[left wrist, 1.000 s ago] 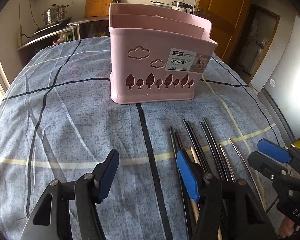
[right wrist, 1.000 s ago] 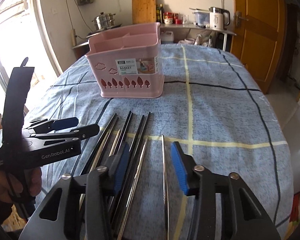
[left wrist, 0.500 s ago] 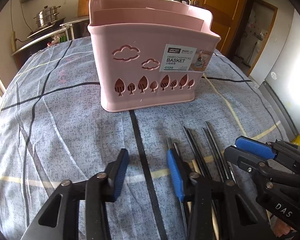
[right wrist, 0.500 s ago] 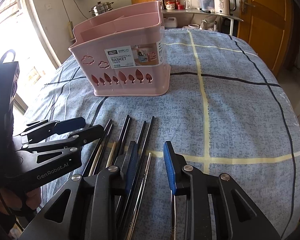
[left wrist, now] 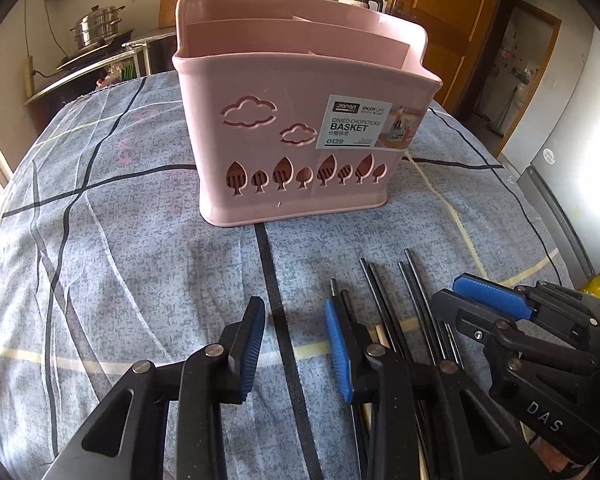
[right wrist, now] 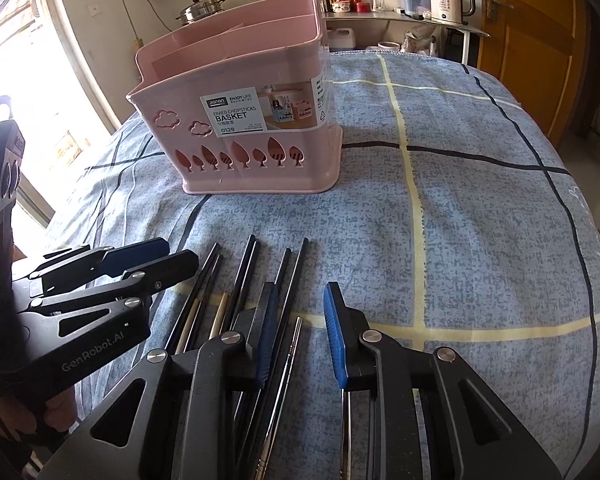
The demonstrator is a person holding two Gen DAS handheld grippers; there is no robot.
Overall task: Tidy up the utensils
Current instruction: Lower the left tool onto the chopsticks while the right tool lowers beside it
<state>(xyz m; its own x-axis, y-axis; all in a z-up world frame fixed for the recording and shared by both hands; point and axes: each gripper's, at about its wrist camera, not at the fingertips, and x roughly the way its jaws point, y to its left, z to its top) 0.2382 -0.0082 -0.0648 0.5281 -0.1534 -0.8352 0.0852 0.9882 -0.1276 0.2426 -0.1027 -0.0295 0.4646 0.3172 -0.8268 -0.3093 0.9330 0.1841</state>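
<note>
The worktop [right wrist: 480,240] was covered with a blue-grey checked cloth. The pink basket [left wrist: 292,120] stood upright on it, with its dividers visible from above, and we could not see anything inside it.

Both tools hung on the near side of the basket, well apart from it and pointing down toward the cloth. The left tool [left wrist: 294,320] had just been closing its jaws, but they were released and only bare cloth lay between them. The right tool [right wrist: 299,300] had also just been closing. One metal chopstick [right wrist: 290,360] lay between its jaws, but the pads did not press on it, so it held nothing.

The chopsticks [right wrist: 244,272] lay side by side on the cloth in front of the basket, with their tips toward it. Most were dark, two were metal, and some had pale wooden ends [right wrist: 219,316].

We judged them light, stiff and thin, and the metal ones probably slippery. Because they lay flat on soft cloth and close together, it would be hard to take only one. We thought it better to hold one near its middle, across its length, so that it would not swing when lifted toward a compartment.
</note>
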